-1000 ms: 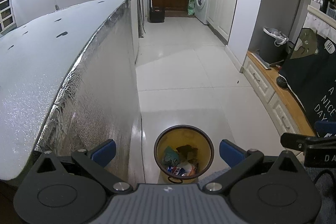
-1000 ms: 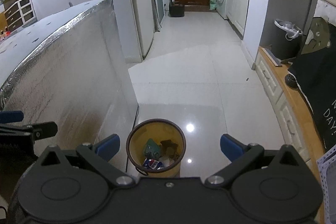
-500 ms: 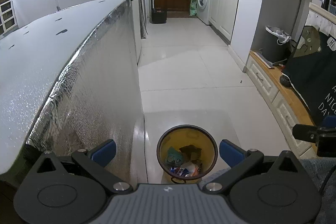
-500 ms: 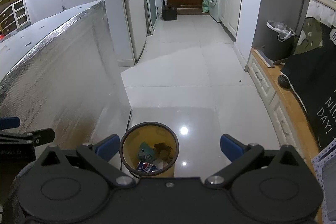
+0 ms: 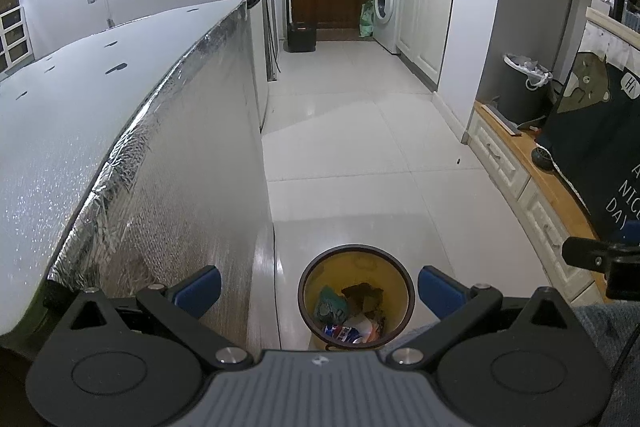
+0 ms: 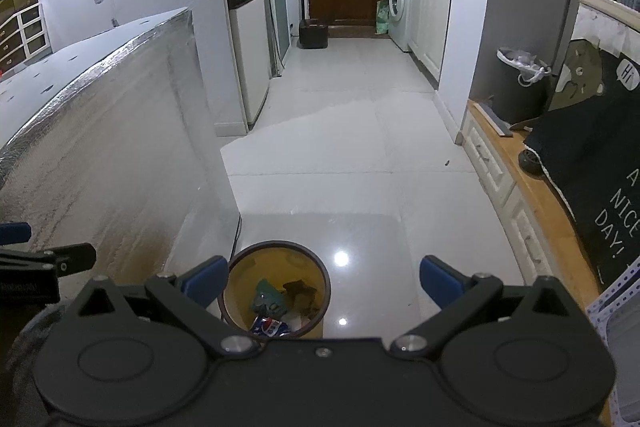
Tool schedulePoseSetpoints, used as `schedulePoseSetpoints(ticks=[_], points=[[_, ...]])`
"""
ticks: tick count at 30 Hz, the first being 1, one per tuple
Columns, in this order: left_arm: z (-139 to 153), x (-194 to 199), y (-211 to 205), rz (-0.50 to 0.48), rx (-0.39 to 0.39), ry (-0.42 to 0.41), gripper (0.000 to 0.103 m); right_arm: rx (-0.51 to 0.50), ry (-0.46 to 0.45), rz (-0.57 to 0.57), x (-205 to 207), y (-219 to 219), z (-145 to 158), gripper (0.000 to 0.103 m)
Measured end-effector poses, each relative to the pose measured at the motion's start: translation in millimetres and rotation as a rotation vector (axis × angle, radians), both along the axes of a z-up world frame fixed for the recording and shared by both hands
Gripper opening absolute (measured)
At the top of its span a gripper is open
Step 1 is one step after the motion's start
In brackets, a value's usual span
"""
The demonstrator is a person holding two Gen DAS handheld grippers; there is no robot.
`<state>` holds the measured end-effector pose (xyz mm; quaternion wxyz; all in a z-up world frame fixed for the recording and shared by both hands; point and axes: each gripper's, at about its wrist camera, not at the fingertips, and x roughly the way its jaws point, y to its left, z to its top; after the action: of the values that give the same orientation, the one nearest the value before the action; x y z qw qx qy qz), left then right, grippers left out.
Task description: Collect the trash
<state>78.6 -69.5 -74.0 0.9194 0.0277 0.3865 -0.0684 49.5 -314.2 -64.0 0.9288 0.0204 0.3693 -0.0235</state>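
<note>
A round yellow waste bin (image 5: 354, 259) (image 6: 280, 254) with a dark rim stands on the white tile floor beside the table's end. Inside lie a green wrapper (image 5: 330, 307) (image 6: 270, 301), brown scraps and a blue can (image 6: 270, 327). My left gripper (image 5: 318, 289) hangs open above the bin, blue pads wide apart, nothing between them. My right gripper (image 6: 318, 283) is open too and empty, with the bin below its left finger. Each gripper's side shows in the other's view.
A table wrapped in silver foil (image 5: 120, 131) (image 6: 100, 115) fills the left. A low wooden cabinet (image 5: 532, 163) with a dark printed cloth (image 6: 592, 155) runs along the right. A grey lined bin (image 5: 524, 87), fridge (image 6: 244, 27) and washing machine (image 5: 386, 7) stand farther back.
Both grippers have shifted slightly, the right one moving rightward so the bin slides left in its view. Both stay open and empty.
</note>
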Motion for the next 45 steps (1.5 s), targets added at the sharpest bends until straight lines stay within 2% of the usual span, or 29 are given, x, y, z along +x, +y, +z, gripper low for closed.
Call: schedulePoseSetpoints(ticks=[45], points=[[4.8, -3.0, 0.1, 0.001, -0.003, -0.027, 0.103, -0.011, -0.028, -0.010, -1.8, -5.2, 3.3, 0.103]])
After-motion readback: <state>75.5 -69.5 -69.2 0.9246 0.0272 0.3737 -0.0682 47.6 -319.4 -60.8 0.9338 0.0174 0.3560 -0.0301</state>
